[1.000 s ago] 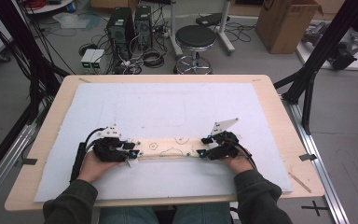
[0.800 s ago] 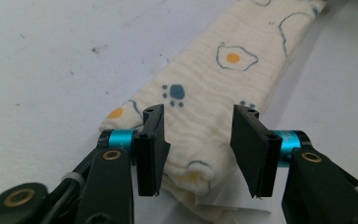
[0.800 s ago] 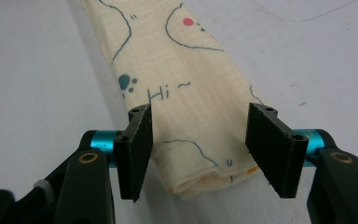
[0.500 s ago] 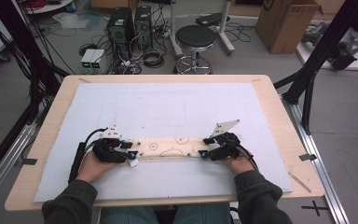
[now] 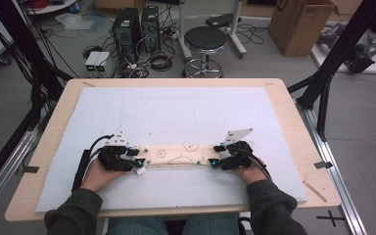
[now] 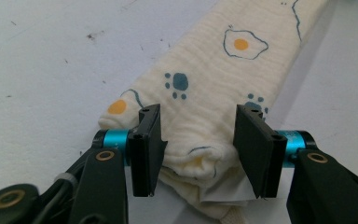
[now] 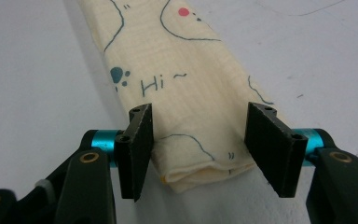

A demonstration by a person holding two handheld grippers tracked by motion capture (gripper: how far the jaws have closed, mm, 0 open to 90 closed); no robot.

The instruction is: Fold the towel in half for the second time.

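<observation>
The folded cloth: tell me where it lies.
In the high view the folded cloth lies near the table's front edge, stretched between the left tongs and right tongs.

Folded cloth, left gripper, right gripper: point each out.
folded cloth (image 5: 178, 154), high view, middle of its top face
left gripper (image 6: 198, 144), left gripper view, between its fingertips
right gripper (image 7: 200, 147), right gripper view, between its fingertips

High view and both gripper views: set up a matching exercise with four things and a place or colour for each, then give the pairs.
1. folded cloth
2. left gripper
3. stool
4. cardboard box

A. floor beyond the table, at right
B. cream, printed with eggs and paw marks
C. black round seat, beyond the table's far edge
D. at the cloth's left end

Pairs: 1-B, 2-D, 3-C, 4-A
</observation>
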